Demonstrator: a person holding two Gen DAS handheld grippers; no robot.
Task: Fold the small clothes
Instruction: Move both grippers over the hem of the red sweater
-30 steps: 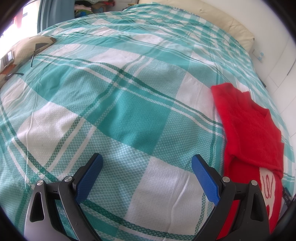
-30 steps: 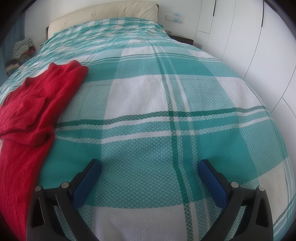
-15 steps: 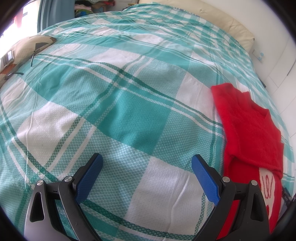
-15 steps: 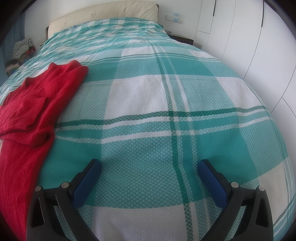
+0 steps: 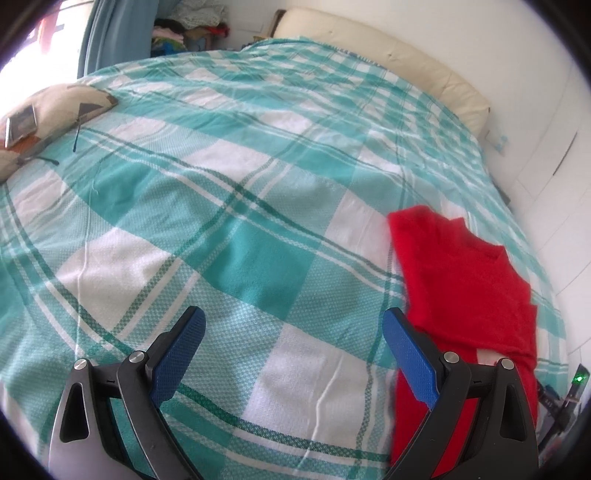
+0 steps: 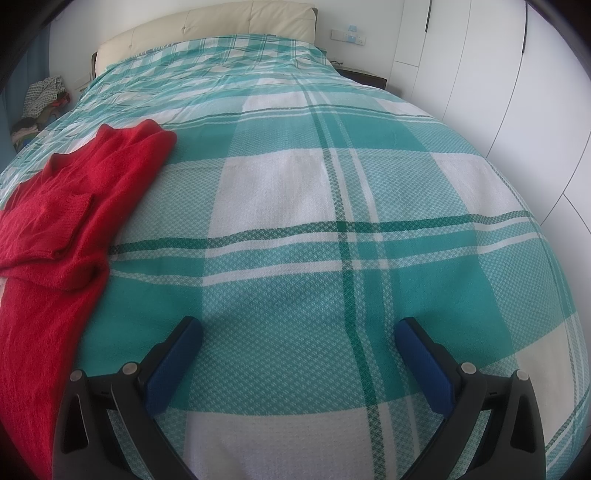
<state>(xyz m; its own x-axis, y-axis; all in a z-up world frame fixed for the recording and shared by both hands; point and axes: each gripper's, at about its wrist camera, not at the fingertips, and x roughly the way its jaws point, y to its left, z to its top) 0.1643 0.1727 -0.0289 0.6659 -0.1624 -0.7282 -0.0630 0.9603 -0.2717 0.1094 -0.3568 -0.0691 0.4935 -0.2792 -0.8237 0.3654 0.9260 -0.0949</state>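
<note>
A small red knit sweater (image 5: pixel 469 280) lies on the teal-and-white checked bedspread (image 5: pixel 240 229), its sleeves folded over the body. In the left wrist view it is at the right, just past my right fingertip. My left gripper (image 5: pixel 293 325) is open and empty over bare bedspread. In the right wrist view the sweater (image 6: pixel 66 221) lies at the left. My right gripper (image 6: pixel 299 332) is open and empty above the bedspread (image 6: pixel 332 221), to the right of the sweater.
A patterned cushion (image 5: pixel 48 122) with a phone on it lies at the bed's left edge. A beige headboard (image 6: pixel 240 22) is at the far end. White wardrobe doors (image 6: pixel 498 92) stand along the right. A clothes pile (image 5: pixel 188 22) sits beyond the bed.
The left gripper's view has tilted up and drawn back slightly, so more of the bed's far end shows. The right gripper has not moved. The sweater lies as before.
</note>
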